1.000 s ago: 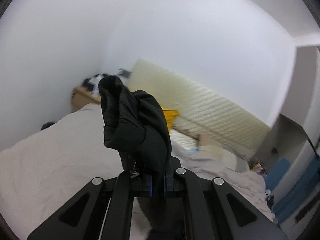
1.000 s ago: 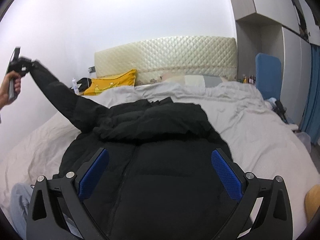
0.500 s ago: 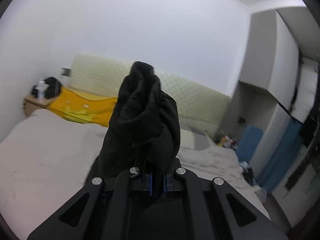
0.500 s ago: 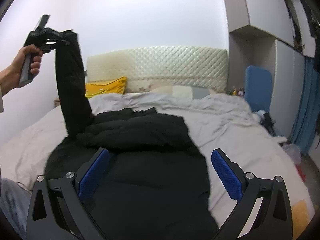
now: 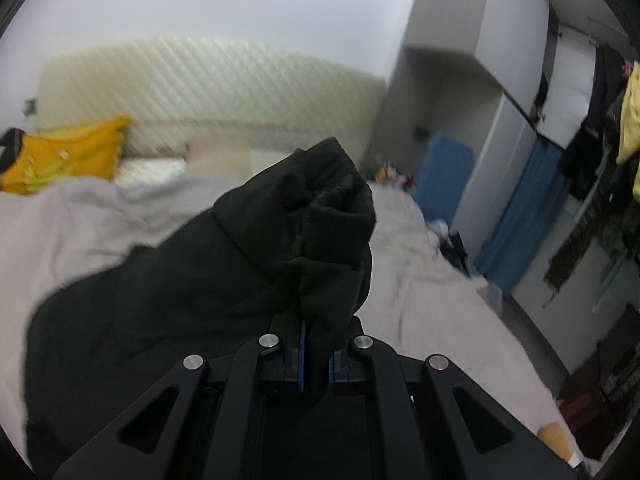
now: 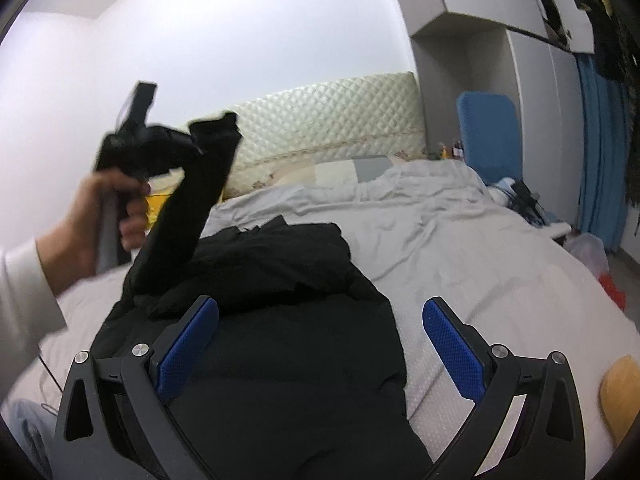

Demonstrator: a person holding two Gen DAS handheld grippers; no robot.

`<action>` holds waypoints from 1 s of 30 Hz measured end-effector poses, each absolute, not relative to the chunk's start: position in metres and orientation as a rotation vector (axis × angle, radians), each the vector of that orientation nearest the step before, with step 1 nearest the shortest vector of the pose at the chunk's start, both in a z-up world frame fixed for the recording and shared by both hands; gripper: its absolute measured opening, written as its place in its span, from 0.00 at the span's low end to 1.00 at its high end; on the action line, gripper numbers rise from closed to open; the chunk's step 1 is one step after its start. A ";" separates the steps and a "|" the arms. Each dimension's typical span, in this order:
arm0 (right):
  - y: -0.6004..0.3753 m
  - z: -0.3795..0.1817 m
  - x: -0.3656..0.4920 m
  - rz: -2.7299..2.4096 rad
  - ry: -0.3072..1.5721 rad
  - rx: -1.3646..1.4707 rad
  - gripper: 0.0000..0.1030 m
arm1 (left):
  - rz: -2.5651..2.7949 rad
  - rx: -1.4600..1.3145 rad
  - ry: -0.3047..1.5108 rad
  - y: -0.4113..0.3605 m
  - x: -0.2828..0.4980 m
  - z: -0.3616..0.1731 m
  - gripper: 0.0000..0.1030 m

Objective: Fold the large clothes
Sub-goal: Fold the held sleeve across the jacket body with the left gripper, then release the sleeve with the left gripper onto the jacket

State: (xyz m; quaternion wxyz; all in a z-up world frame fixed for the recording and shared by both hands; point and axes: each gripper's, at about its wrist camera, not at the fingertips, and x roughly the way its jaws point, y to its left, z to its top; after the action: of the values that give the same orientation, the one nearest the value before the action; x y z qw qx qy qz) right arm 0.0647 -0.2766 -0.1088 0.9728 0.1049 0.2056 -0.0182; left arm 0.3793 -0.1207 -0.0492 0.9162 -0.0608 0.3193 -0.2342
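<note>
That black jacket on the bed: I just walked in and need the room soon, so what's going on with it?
A person is folding the black jacket, which lies spread on the bed. The left gripper has its jaws shut on the cuff of one sleeve and holds it lifted above the jacket's body. The right gripper hovers over the jacket with jaws open, holding nothing. The fold isn't finished.
</note>
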 end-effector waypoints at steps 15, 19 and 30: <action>-0.293 -0.136 0.097 -0.042 0.492 0.271 1.00 | -0.521 -0.044 0.885 -0.200 0.415 -0.193 0.06; -0.296 -0.139 0.098 -0.041 0.496 0.291 1.00 | -0.503 0.000 0.893 -0.197 0.414 -0.189 0.07; -0.296 -0.132 0.091 -0.021 0.458 0.290 1.00 | -0.487 0.122 0.802 -0.181 0.364 -0.139 0.51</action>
State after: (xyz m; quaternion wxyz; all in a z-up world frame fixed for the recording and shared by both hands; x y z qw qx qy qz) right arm 0.0909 -0.2956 -0.1318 0.9634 0.1435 0.2264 -0.0105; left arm 0.3639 -0.1808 -0.1393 0.8901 0.0586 0.3863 -0.2347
